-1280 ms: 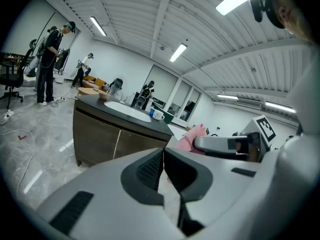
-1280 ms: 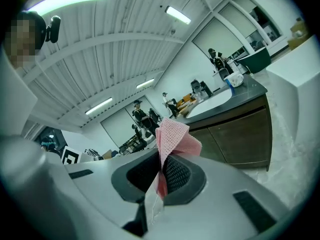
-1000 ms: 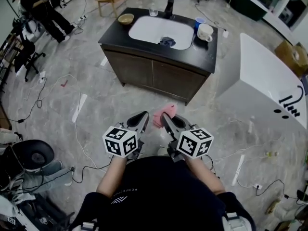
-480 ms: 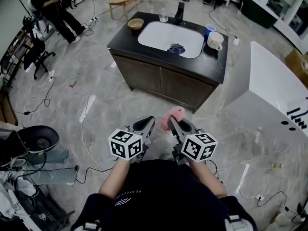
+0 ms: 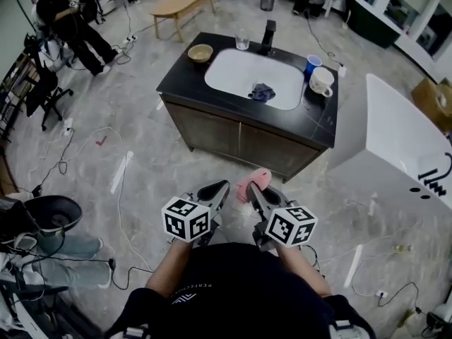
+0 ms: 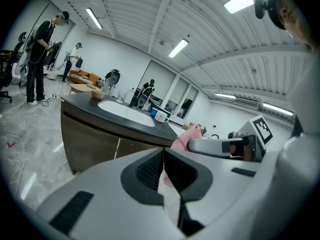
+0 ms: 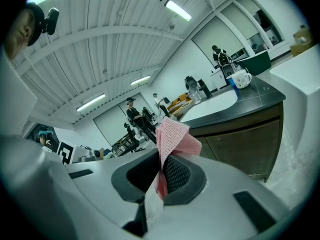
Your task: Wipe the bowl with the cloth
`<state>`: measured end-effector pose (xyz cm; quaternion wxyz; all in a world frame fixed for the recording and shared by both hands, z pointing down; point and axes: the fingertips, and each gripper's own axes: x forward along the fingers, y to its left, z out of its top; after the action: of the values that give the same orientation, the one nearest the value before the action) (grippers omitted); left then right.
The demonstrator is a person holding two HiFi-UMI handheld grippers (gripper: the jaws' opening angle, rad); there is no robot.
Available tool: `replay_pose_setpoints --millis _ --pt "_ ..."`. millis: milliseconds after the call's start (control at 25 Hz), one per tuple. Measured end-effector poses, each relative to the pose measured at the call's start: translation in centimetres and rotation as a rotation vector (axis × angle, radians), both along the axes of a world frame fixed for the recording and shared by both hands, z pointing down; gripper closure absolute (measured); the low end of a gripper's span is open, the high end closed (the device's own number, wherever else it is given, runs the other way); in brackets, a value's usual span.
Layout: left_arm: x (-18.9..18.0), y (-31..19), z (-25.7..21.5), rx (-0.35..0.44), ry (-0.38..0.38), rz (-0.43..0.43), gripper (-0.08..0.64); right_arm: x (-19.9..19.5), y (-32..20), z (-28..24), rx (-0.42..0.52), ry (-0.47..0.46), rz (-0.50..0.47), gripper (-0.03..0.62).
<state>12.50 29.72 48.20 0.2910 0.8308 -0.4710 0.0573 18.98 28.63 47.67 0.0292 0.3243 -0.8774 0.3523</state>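
- Head view: both grippers are held low over the marble floor, well short of the dark cabinet. The left gripper and right gripper sit side by side, tips angled toward each other.
- Only this view shows me the tan bowl from above. It stands on the countertop's far left corner, well apart from both grippers.
- It also shows a blue-grey rag lying in the white sink, and a blue cup and white mug by the sink's right edge.
- Right gripper view: this confirms what the head view only hints at. The jaws are clamped on the pink cloth, which stands up out of them in a folded peak.
- Left gripper view: the jaws are pressed together with nothing gripped. The pink cloth shows just beyond their tips, on the right gripper's side.
- Compared with a second ago, the cabinet sits lower and closer in the head view, so I have moved toward it.
- The grippers keep the same side-by-side pose, and the cloth stays pinched in the right one.
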Motion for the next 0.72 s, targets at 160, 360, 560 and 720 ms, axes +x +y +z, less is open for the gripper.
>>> replay_pose_setpoints --millis 160,360,560,720 --pt "-1.8 -2.0 0.2 -0.007 0.015 0.030 0.551 -1.6 -1.8 0.6 -0.025 0.000 0.035 0.549" --pt "-4.0 -4.7 0.8 -0.023 0.026 0.076 0.551 -4.0 -4.5 1.3 -0.057 -0.002 0.073 0.549" --pt "-7.3 -6.9 0.8 -0.024 0.037 0.091 0.551 -6.9 -6.5 1.5 -0.060 0.012 0.088 0.549" --pt "-9.0 -8.1 1.0 -0.030 0.044 0.111 0.551 -8.4 -7.9 1.6 -0.074 0.013 0.114 0.549"
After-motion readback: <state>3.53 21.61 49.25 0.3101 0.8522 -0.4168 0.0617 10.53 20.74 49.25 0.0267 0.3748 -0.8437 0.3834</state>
